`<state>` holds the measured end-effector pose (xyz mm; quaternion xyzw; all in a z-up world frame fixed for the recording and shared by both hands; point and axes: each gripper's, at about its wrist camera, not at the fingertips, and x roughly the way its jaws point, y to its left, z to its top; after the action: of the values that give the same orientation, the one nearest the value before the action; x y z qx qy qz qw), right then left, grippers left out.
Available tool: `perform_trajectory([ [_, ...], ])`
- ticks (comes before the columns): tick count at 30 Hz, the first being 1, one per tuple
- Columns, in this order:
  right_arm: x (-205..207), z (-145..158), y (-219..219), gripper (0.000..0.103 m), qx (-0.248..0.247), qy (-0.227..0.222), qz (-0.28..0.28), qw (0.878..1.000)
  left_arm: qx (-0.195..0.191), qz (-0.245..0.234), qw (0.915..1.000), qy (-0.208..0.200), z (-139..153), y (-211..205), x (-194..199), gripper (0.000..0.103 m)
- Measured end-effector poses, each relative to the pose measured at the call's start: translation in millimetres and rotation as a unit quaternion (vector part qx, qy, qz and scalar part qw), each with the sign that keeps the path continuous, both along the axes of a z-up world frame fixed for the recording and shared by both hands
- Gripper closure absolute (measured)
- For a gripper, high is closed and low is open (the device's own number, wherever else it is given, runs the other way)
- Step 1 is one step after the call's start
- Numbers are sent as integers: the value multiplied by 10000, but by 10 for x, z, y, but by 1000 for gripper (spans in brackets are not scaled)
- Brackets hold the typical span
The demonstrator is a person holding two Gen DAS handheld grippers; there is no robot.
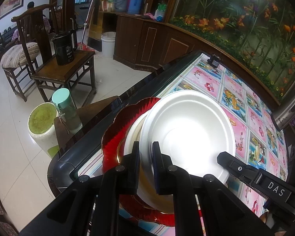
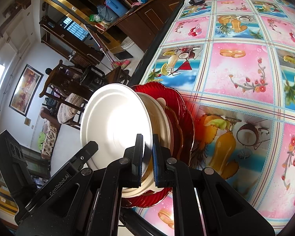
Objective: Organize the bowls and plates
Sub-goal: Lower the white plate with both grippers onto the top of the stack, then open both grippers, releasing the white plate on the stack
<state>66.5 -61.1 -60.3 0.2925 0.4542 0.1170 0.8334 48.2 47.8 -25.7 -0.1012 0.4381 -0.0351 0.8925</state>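
A white foam bowl (image 1: pixel 188 129) is held above a stack near the table's left corner. My left gripper (image 1: pixel 146 169) is shut on its near rim. My right gripper (image 2: pixel 147 161) is shut on the rim of the same white bowl (image 2: pixel 116 125) from the other side; its finger (image 1: pixel 234 165) shows in the left wrist view. Under the bowl lie a cream dish (image 1: pixel 133 135) and a red glass plate (image 1: pixel 116 133). In the right wrist view the cream dish (image 2: pixel 161 122) and the red plate (image 2: pixel 179 106) sit just behind the bowl.
The table carries a pink and blue fruit-print cloth (image 2: pixel 240 66), with a dark edge (image 1: pixel 112 122) close to the stack. A small black object (image 1: pixel 213 60) stands at the far corner. A steel flask (image 1: pixel 289 108) stands right. Chairs, a kettle (image 1: pixel 64 47) and a bottle (image 1: pixel 65 110) stand left of the table.
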Motion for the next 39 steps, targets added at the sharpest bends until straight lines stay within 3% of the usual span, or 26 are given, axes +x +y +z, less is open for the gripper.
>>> perform_trajectory([
  [15, 17, 8, -15, 95, 8, 11, -2, 10000, 6, -9, 10000, 3, 3, -1, 3, 92],
  [23, 9, 110, 97, 92, -731, -209, 16, 9971, 182, -28, 9998, -93, 15, -37, -2, 91],
  [30, -100, 271, 258, 88, -1665, -662, 11, 9838, 399, 100, 9985, -370, 135, -25, -71, 68],
  [33, -137, 332, 234, 88, -1711, -767, -15, 9823, 497, 176, 9973, -504, 183, -20, -94, 60],
  [39, -208, 373, 44, 88, -1498, -850, -232, 9848, 596, 235, 9960, -623, 241, -17, -104, 59],
])
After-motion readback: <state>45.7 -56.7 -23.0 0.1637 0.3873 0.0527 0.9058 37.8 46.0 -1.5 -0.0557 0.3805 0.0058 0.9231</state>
